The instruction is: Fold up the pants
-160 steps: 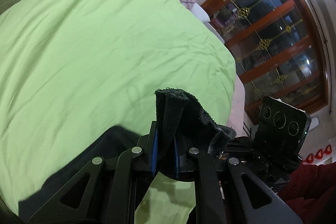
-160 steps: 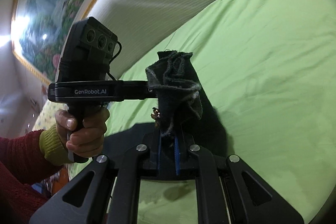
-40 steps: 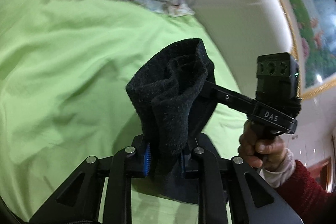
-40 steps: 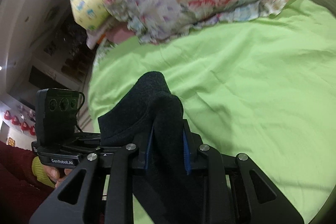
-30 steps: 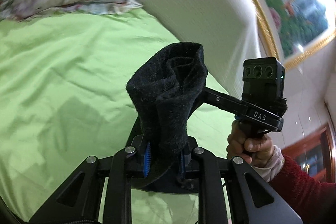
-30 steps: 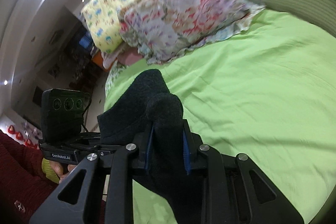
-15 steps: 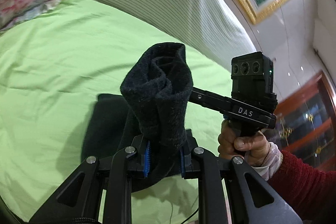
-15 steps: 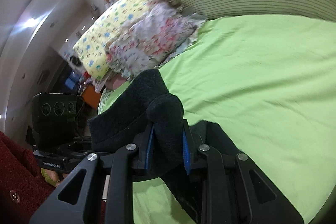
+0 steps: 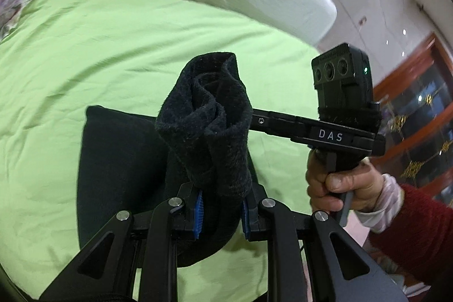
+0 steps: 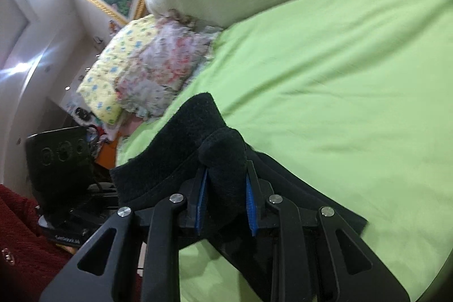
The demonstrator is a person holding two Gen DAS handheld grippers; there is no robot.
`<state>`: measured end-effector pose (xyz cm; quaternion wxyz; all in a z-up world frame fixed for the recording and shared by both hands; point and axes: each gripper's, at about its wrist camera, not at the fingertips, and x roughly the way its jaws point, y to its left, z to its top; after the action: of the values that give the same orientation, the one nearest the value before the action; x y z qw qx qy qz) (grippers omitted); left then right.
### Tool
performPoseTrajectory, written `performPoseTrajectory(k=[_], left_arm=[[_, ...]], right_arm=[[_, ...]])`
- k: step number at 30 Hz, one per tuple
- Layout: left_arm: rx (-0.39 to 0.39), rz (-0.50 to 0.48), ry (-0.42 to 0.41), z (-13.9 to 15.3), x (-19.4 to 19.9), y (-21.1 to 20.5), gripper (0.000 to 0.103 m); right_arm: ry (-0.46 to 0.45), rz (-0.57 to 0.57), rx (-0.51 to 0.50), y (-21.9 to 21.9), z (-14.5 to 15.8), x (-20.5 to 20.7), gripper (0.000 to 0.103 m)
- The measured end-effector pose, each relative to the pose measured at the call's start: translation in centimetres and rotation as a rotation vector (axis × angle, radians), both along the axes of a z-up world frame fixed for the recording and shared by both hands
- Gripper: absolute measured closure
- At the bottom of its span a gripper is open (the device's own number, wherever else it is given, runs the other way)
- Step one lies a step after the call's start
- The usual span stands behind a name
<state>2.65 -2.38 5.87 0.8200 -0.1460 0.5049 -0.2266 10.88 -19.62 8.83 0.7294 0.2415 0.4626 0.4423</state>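
Tongs both clamped on bunched black fleece pants [image 9: 209, 129]: left tongs [image 9: 220, 214] and right tongs [image 10: 226, 203] side by side, held edge raised, remaining fabric trailing down and ahead onto green bed sheet [image 9: 85, 47].

"DAS" on right gripper [image 9: 329, 135] body (white letters).

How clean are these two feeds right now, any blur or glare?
Left wrist: the pants in the left gripper are sharp; the sheet smears slightly at the edges. Right wrist: softer all over, the pillows blurred, strong glare on the wall top left; fisheye bending in both.
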Motion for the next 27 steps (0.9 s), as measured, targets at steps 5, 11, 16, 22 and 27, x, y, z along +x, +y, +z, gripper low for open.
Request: performPoseTrajectory(k=[5, 11, 16, 22, 27], left_arm=[[0.048, -0.055, 0.011, -1.4, 0.5, -2.1, 0.082], [0.053, -0.128, 0.022, -2.1, 1.3, -4.6, 0.059], [0.044, -0.209, 0.044, -2.7, 0.6, -5.3, 0.047], [0.018, -0.227, 0.084, -2.6, 0.7, -4.7, 0.044], [-0.013, -0.178, 0.093, -1.8, 1.3, -2.8, 0.037]], right_arm=[[0.019, -0.041, -0.058, -1.3, -1.3, -0.6, 0.073], [0.077, -0.142, -0.137, -3.5, -2.6, -1.2, 0.071], [0.124, -0.252, -0.186, -5.7, -3.1, -2.4, 0.071], [0.189, -0.414, -0.198, -8.2, -3.1, -4.1, 0.054], [0.199, -0.509, -0.208, -8.7, -2.2, -5.6, 0.052]])
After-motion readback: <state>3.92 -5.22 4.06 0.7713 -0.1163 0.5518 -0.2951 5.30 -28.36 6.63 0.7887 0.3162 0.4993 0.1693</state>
